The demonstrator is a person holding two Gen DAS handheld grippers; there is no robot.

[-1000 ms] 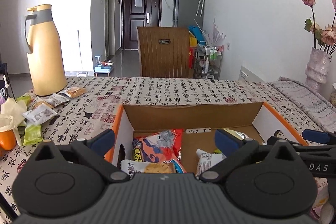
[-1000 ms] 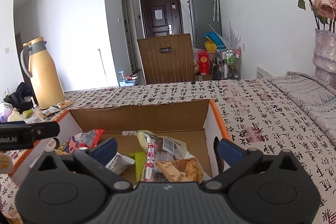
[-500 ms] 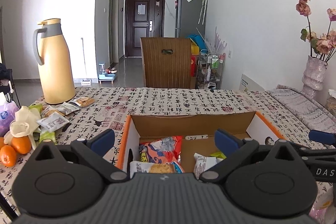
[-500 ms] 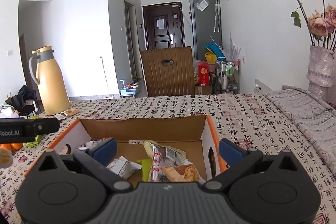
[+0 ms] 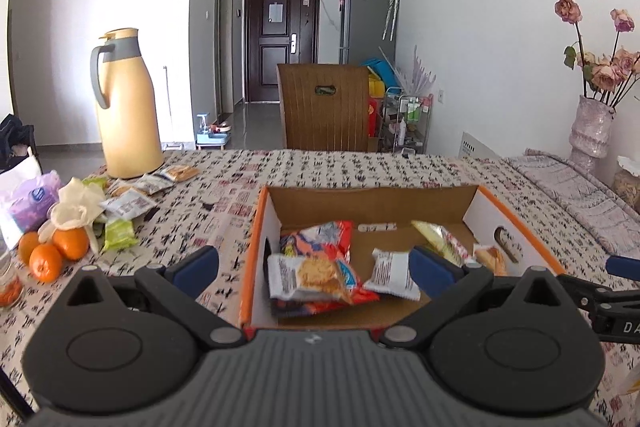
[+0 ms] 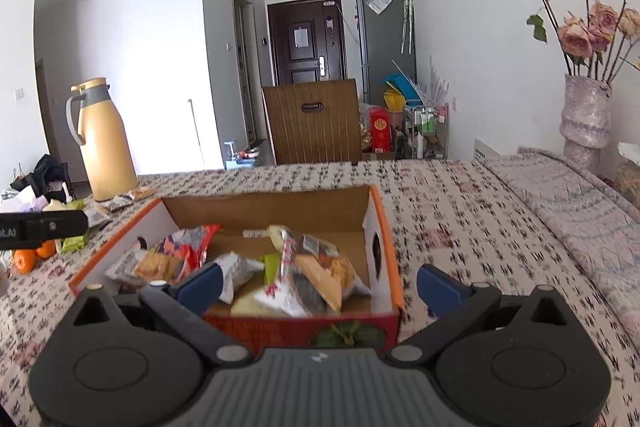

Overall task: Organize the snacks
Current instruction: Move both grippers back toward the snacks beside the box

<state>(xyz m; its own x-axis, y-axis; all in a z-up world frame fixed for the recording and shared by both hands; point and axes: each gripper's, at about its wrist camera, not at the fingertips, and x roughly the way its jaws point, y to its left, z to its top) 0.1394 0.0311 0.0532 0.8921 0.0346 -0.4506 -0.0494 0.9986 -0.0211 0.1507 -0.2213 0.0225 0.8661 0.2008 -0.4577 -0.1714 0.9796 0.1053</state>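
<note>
The box [image 5: 372, 203] sits mid-desk, its long axis running 9 to 3 o'clock, open top up so packets can drop in; several snacks [image 5: 316, 263] already lie flat inside. More packets [image 5: 128, 205] wait at 10 o'clock by the flask [image 5: 128, 107]. Left hand-held gripper [image 5: 314, 263] and right hand-held gripper [image 6: 318, 281] both hang above the box's near edge, jaws spread wide, holding nothing.
</note>
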